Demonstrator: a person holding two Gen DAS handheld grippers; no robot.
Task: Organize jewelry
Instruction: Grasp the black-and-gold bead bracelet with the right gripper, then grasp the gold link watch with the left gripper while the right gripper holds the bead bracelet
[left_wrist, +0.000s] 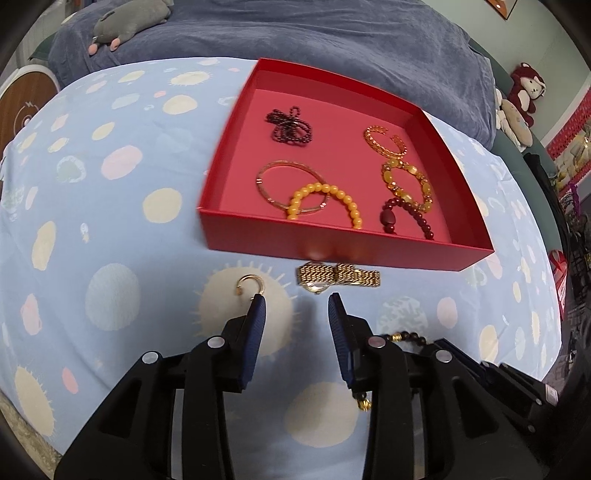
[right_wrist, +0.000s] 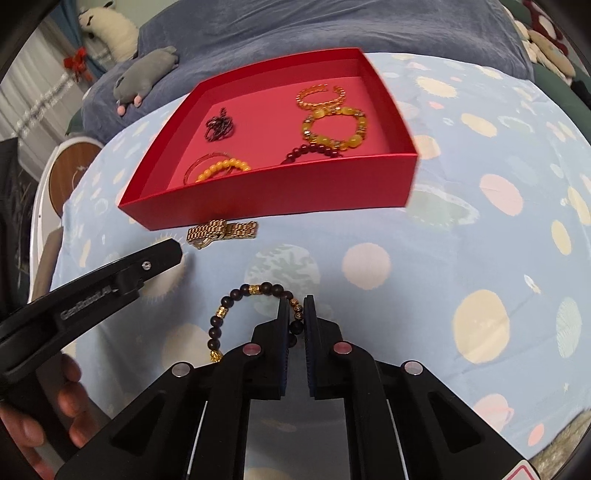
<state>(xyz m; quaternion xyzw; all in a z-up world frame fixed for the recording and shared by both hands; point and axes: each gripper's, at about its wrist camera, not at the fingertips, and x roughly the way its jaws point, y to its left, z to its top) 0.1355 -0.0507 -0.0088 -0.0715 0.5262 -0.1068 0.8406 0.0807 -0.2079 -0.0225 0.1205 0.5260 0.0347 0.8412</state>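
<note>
A red box (left_wrist: 332, 251) (right_wrist: 280, 195) sits on the blue patterned bedspread and holds several bracelets. A gold watch (left_wrist: 338, 277) (right_wrist: 221, 231) lies just in front of its near wall. A small gold open ring (left_wrist: 251, 284) lies left of the watch, touching my left fingertip. My left gripper (left_wrist: 297, 304) is open and empty, just short of the watch. My right gripper (right_wrist: 296, 304) is shut on a dark bead bracelet with gold beads (right_wrist: 236, 306), which also shows partly in the left wrist view (left_wrist: 406, 336).
The bedspread (right_wrist: 461, 236) has room to the right of the box. A grey-blue blanket (left_wrist: 332, 40) with a grey plush toy (left_wrist: 129, 22) lies behind the box. The left gripper's arm (right_wrist: 92, 291) crosses the right wrist view at left.
</note>
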